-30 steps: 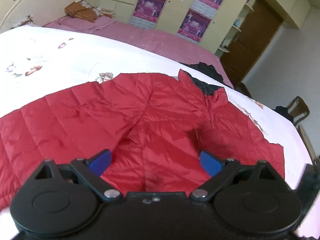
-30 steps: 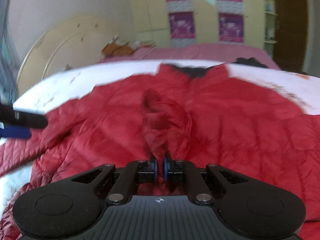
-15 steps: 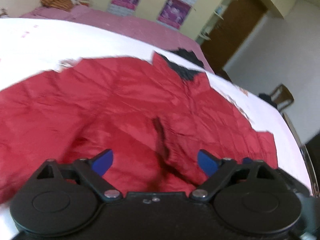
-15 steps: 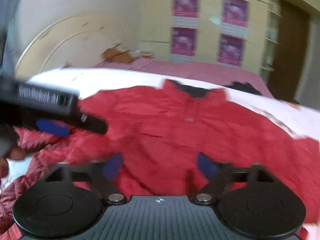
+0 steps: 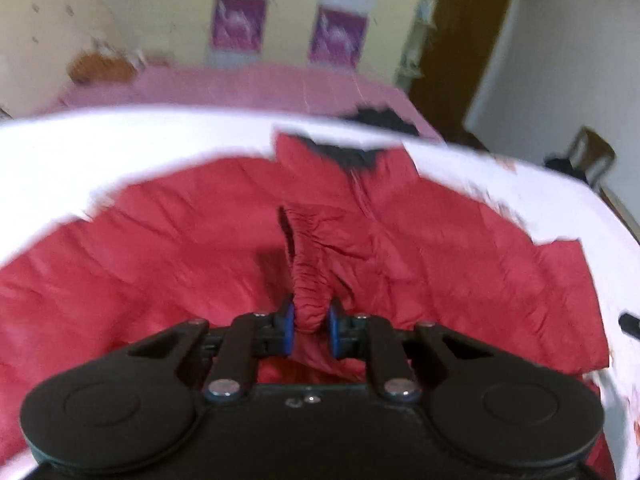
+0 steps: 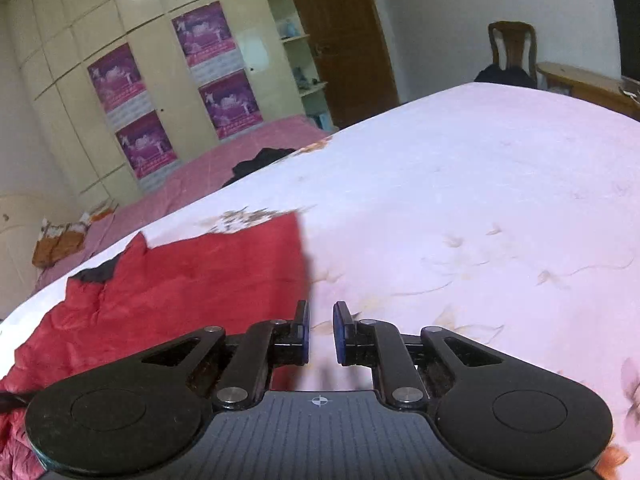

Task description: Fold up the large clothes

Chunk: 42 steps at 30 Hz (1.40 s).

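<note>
Left wrist view has the action: the left gripper (image 5: 311, 326) has just been closing and now pinches a bunched ridge of the red jacket (image 5: 420, 248), its blue pads (image 5: 287, 330) squeezing fabric that half a second ago lay loose between wide jaws. Ahead of the tool the jacket lies spread flat on the white bedspread (image 5: 120, 148), dark-lined collar farthest away. Over on the right, the right gripper (image 6: 320, 332) has let go of its own bunch, swung off to the jacket's edge and has just been closing to a narrow gap with nothing in it, bare sheet ahead, red fabric off to its left. Looks like a handover, left carrying the fold.
</note>
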### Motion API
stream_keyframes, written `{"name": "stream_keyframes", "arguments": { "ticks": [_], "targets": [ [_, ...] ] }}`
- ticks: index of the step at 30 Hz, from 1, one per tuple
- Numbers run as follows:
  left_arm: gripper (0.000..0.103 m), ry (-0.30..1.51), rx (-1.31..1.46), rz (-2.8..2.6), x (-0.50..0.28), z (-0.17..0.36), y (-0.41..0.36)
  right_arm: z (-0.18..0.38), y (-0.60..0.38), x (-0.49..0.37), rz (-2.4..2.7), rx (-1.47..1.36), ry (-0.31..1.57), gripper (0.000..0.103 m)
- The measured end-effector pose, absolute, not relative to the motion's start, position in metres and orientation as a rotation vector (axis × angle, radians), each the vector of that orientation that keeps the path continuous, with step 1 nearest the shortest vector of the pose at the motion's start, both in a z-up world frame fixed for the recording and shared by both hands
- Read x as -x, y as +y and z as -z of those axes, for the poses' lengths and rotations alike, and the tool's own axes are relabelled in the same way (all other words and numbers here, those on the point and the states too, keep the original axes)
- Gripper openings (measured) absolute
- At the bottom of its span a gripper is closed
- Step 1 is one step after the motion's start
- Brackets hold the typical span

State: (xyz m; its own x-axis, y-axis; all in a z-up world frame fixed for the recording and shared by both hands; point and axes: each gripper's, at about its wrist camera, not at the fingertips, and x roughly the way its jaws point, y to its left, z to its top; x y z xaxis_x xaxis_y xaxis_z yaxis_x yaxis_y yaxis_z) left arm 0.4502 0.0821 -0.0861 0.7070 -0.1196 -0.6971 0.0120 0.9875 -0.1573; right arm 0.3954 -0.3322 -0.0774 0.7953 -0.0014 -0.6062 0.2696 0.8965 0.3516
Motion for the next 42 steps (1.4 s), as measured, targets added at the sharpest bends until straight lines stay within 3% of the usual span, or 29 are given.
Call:
{"name": "stream_keyframes", "arguments": {
  "ticks": [10,14,16,18,22,26,33,37,39,40,41,42],
  "targets": [
    [0.016,0.812,0.219,-0.14,-0.426,0.103,0.127,0.084,-0.31,-0.42,-0.06,-0.383,0.696,0.013],
    [0.016,0.839,0.207,-0.126,-0.428,0.11,0.121,0.092,-0.28,-0.442,-0.147,-0.251,0.712,0.013],
    [0.016,0.858,0.201,-0.125,-0.426,0.116,0.119,0.115,-0.26,-0.461,-0.056,-0.06,0.839,0.014],
    [0.018,0.852,0.197,-0.136,-0.425,0.118,0.117,0.119,-0.263,-0.464,-0.052,-0.071,0.849,0.014],
    [0.05,0.733,0.113,-0.262,-0.404,0.095,0.118,0.089,-0.271,-0.455,-0.054,-0.114,0.766,0.014],
    [0.05,0.648,0.088,-0.204,-0.409,0.081,0.109,0.078,-0.265,-0.466,-0.02,-0.048,0.742,0.014],
    [0.054,0.805,0.032,-0.095,-0.463,0.132,0.074,0.13,-0.257,-0.513,-0.058,0.028,0.79,0.013],
    [0.052,0.823,0.03,-0.106,-0.461,0.127,0.073,0.126,-0.261,-0.515,-0.03,0.058,0.826,0.014],
    [0.059,0.782,0.05,-0.125,-0.458,0.117,0.07,0.115,-0.265,-0.512,-0.012,0.021,0.801,0.014],
    [0.068,0.746,0.069,-0.117,-0.457,0.111,0.071,0.106,-0.262,-0.509,-0.02,0.021,0.769,0.014],
    [0.075,0.721,0.086,-0.102,-0.46,0.107,0.066,0.1,-0.254,-0.509,-0.038,0.033,0.744,0.017],
    [0.075,0.711,0.091,-0.075,-0.467,0.105,0.057,0.097,-0.245,-0.511,-0.06,0.044,0.731,0.049]
  ]
}}
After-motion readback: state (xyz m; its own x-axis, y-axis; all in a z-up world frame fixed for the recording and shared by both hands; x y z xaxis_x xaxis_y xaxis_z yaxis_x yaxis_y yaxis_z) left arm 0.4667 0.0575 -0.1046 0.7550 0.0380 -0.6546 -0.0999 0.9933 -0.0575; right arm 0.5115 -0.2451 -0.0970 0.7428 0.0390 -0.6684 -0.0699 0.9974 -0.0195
